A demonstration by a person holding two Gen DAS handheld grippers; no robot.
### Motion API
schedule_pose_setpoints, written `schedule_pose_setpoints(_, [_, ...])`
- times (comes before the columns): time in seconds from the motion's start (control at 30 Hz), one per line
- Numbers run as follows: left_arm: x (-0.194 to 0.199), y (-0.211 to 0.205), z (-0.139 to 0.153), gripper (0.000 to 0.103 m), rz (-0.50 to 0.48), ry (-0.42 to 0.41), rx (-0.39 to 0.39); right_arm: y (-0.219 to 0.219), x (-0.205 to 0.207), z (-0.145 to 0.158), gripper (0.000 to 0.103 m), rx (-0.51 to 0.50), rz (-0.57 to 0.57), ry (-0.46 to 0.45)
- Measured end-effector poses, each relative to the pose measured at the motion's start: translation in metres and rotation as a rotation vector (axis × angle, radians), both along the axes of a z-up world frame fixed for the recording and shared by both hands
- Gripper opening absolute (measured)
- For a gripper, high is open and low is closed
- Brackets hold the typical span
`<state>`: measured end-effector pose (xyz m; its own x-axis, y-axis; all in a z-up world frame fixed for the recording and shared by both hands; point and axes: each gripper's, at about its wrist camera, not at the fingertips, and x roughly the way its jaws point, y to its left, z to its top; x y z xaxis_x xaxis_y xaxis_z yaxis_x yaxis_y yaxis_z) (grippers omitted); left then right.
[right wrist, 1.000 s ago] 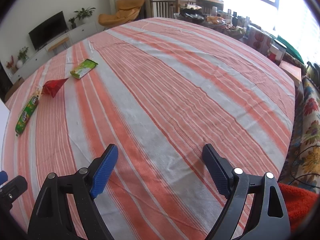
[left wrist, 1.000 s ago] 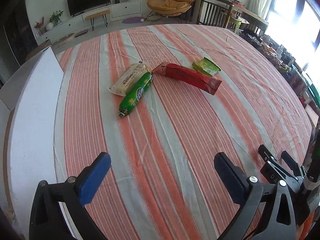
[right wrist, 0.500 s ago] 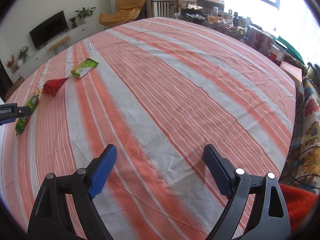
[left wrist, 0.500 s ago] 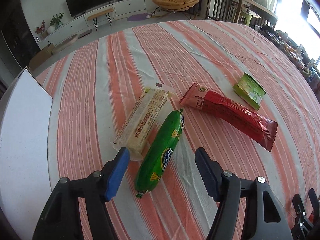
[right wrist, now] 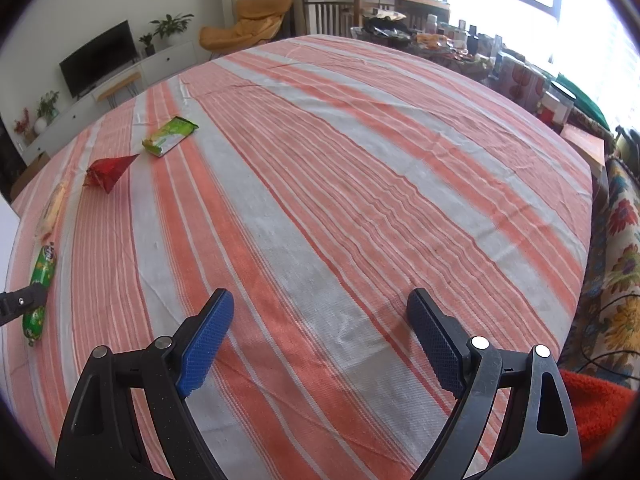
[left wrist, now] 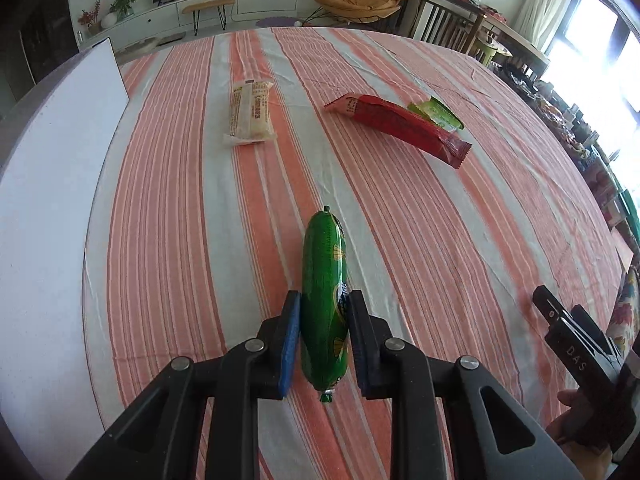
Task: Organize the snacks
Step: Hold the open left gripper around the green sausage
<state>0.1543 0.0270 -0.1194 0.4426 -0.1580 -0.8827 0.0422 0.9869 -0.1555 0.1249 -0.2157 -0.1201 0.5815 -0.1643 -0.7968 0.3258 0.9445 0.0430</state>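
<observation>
While the left gripper (left wrist: pixel 324 340) has just closed its jaws, they now clamp a glossy green sausage-shaped snack (left wrist: pixel 323 300) with yellow print, crimped at both ends, over the striped tablecloth (left wrist: pixel 440 240). Ahead lie a pale packet (left wrist: pixel 249 114), a red wrapper (left wrist: pixel 404 128) and a green packet (left wrist: pixel 438 114) touching it. A white board (left wrist: pixel 52 220) stands left. The right gripper (right wrist: pixel 320 336) stands apart, empty.

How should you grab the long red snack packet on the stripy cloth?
Grip the long red snack packet across its narrow middle, coming down from above with the fingers either side of its width. It lies flat and slanted on the cloth, and its crimped ends look thin and floppy. A small green packet sits close behind it, so stay clear of that end.
</observation>
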Motion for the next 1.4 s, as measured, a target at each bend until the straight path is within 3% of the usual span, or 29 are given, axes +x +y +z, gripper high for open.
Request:
schedule_pose_setpoints(0.13, [-0.04, -0.003, -0.003, 0.025, -0.005, -0.014, -0.012, 0.0, -0.001, 0.0, 0.091, -0.002, 0.0, 0.001])
schedule_pose_setpoints(0.2, [-0.045, -0.005, -0.005, 0.042, -0.016, -0.038, 0.009, 0.0, -0.001, 0.0, 0.091, -0.008, 0.002, 0.004])
schedule_pose_setpoints(0.23, [-0.044, -0.007, -0.006, 0.066, -0.015, -0.047, 0.026, 0.001, -0.001, 0.0, 0.091, -0.012, 0.003, 0.006])
schedule_pose_setpoints(0.27, [-0.044, -0.006, -0.006, 0.081, -0.004, -0.068, 0.041, 0.001, -0.002, 0.0, 0.091, -0.015, 0.004, 0.007])
schedule_pose_setpoints(0.33, [-0.042, -0.004, -0.007, 0.084, 0.012, -0.106, 0.072, 0.002, -0.002, -0.001, 0.091, -0.019, 0.008, 0.009])
schedule_pose_setpoints(0.47, [-0.028, -0.006, -0.019, 0.088, -0.003, -0.106, 0.143, 0.004, -0.002, -0.001, 0.091, -0.024, 0.016, 0.012])
schedule_pose_setpoints(0.6, [-0.024, -0.002, -0.025, 0.103, 0.004, -0.119, 0.146, 0.005, -0.003, -0.001, 0.091, -0.026, 0.019, 0.013])
schedule_pose_setpoints(0.8, [-0.027, -0.001, -0.025, 0.103, 0.006, -0.156, 0.147, 0.005, -0.003, -0.001, 0.091, -0.027, 0.022, 0.013])
schedule_pose_setpoints(1.4, [-0.028, -0.001, -0.025, 0.103, 0.008, -0.159, 0.147, 0.008, -0.001, -0.001, 0.091, -0.03, 0.028, 0.013])
